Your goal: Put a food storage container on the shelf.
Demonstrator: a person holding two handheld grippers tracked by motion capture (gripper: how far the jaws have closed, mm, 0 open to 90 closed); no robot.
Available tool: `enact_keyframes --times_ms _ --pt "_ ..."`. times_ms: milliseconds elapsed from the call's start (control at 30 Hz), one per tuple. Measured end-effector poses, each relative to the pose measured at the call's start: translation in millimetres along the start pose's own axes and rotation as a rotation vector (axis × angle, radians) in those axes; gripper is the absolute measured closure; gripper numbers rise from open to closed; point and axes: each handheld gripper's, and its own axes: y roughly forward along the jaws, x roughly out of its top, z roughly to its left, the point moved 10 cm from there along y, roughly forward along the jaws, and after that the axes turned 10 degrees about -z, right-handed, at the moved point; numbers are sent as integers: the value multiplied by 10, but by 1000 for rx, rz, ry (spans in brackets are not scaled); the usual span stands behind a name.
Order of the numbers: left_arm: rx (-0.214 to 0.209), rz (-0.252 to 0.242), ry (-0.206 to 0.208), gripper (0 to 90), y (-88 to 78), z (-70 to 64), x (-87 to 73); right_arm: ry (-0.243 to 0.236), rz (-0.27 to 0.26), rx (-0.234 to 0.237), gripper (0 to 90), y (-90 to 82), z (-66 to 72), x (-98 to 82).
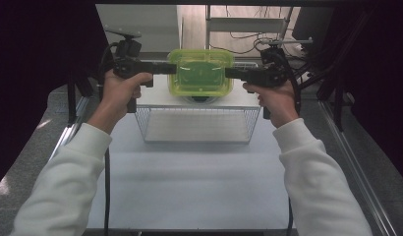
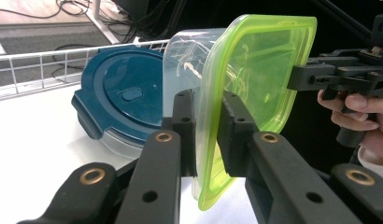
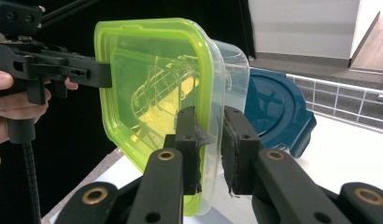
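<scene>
white table (image 1: pixel 189 187) takes up most of the high view, w/ a wire basket (image 1: pixel 197 125) sitting near its far end. behind the basket a white shelf (image 1: pixel 160 96) – on it a round box w/ a dark blue lid (image 2: pixel 122 95), seen in both gripper views just behind the held thing.

the held thing is a clear plastic box w/ a lime green lid (image 1: pixel 201 73), up in the air above the shelf, between the two hands. in the high view the lid faces up toward the camera; in the gripper views it shows edge-on, the lid to one side and the clear tub to the other.

left gripper (image 1: pixel 172 68) comes in from the left and is clamped on the box's left rim – jaws nearly closed, one pad on the lid side and one on the tub side, the green edge pinched between them. right gripper (image 1: pixel 229 73) does the same on the opposite rim, jaws just as narrow, pads pressing the lid edge and tub wall. each gripper sits in a hand, white sleeves below.
</scene>
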Motion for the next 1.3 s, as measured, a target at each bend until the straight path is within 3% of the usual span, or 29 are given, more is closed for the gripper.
enact_keyframes --times_ms 300,833,1000,1200,1300 --pt "15 1 -55 788 119 165 77 35 16 -22 780 172 -137 89" --pt "56 29 -105 791 300 392 50 108 64 -35 784 398 -368 24" --pt "41 27 -130 786 329 423 74 143 67 -31 783 438 -424 18" --pt "44 23 -184 782 386 483 112 215 61 -24 776 491 -492 32" --pt "17 25 -230 778 409 536 117 248 64 -24 771 530 -537 43"
